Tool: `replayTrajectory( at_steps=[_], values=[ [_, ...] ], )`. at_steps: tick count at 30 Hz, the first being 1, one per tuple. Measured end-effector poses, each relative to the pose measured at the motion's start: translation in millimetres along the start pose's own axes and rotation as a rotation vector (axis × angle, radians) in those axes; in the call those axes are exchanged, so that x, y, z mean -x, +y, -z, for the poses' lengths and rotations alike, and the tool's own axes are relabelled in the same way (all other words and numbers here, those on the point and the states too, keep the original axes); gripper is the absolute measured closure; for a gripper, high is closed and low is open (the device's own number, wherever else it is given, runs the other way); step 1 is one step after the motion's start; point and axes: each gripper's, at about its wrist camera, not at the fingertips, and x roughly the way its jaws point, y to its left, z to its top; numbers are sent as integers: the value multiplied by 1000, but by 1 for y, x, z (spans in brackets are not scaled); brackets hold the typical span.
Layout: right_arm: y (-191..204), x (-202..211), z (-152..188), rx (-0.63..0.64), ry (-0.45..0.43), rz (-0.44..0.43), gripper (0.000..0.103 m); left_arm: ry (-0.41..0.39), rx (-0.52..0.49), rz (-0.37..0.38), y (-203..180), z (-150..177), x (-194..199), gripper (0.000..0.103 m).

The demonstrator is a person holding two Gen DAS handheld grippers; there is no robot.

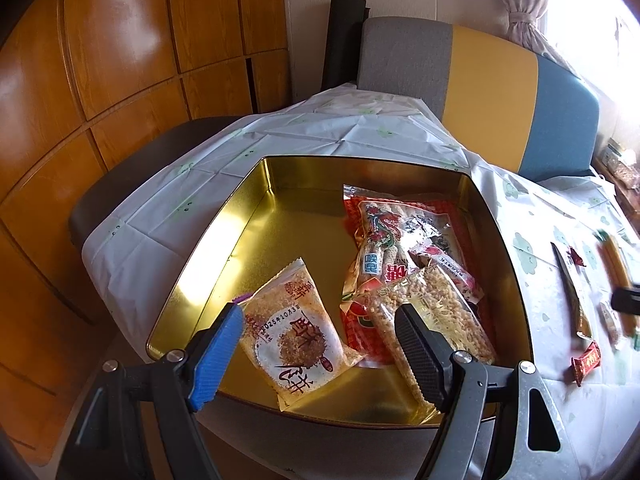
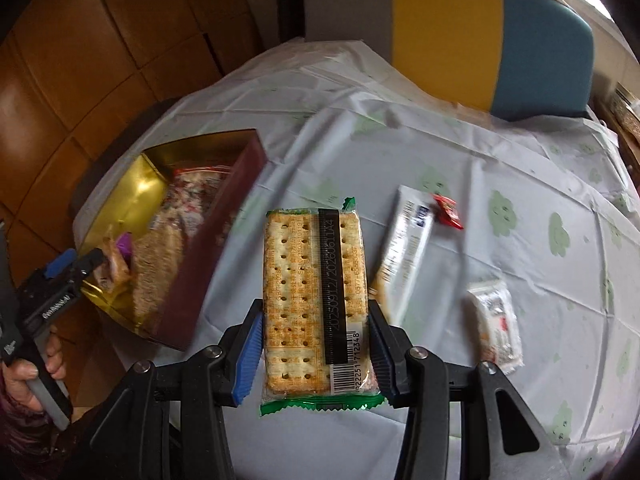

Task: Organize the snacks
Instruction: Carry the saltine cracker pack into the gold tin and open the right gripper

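Observation:
An open gold tin (image 1: 280,184) sits on the white tablecloth and holds a red bag of puffed sticks (image 1: 400,240), a clear bag of yellow grain snack (image 1: 436,312) and a sesame-crisp packet (image 1: 296,336). My left gripper (image 1: 320,350) hovers open over the tin's near edge, its fingers either side of the sesame-crisp packet without touching it. In the right wrist view my right gripper (image 2: 314,354) is shut on a green-edged cracker packet (image 2: 314,280), held above the cloth to the right of the tin (image 2: 224,220). A hand holds the left gripper (image 2: 80,260) at the tin's near corner.
Loose snacks lie on the cloth right of the tin: a long white packet (image 2: 408,248), a small red candy (image 2: 448,210), a small white packet (image 2: 496,324), and a red bar (image 1: 586,362). A grey, yellow and blue chair back (image 2: 448,28) stands behind the table; wooden cabinets (image 1: 120,60) are on the left.

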Motion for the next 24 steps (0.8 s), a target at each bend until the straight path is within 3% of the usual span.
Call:
replayTrajectory(
  at_steps=[3, 8, 16, 24],
  values=[
    [32, -8, -18, 41, -1, -79, 55, -1, 4, -2, 3, 0, 0, 24],
    [86, -34, -43, 112, 11, -141, 55, 5, 17, -8, 10, 0, -2, 24],
    [124, -90, -83, 143, 55, -85, 54, 18, 39, -11, 20, 1, -8, 24],
    [124, -114, -84, 115, 90, -77, 54, 30, 50, -18, 25, 2, -13, 24]
  ],
)
